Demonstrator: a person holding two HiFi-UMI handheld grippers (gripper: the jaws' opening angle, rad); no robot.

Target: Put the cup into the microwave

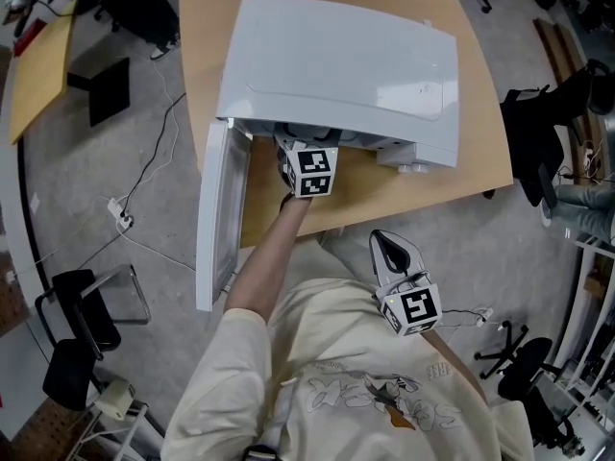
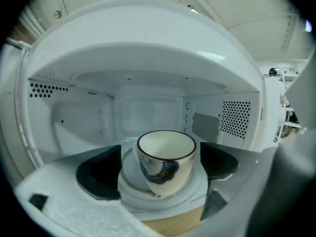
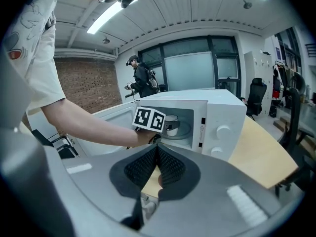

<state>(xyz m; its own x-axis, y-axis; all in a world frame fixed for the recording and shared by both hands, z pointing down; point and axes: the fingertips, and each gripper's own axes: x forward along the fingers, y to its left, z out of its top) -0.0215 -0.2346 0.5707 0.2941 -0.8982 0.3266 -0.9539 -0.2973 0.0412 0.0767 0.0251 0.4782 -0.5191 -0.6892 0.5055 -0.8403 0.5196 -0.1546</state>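
Observation:
A white cup [image 2: 165, 162] with a dark rim and a dark pattern stands upright on the white turntable [image 2: 197, 189] inside the white microwave [image 1: 336, 75]. My left gripper [image 2: 162, 158] reaches into the oven cavity. Its dark pads [image 2: 96, 174] stand wide on either side of the cup, apart from it. In the head view only its marker cube [image 1: 309, 171] shows under the oven's top. The microwave door [image 1: 216, 219] hangs open to the left. My right gripper [image 3: 157, 157] is held back near the person's body, shut and empty. From there the cup [image 3: 171, 125] shows in the oven.
The microwave stands on a wooden table [image 1: 423, 185] whose front edge is close to the person. A power strip [image 1: 120, 217] and cables lie on the floor at left. Office chairs [image 1: 524, 363] stand at right. Another person [image 3: 140, 80] stands far behind.

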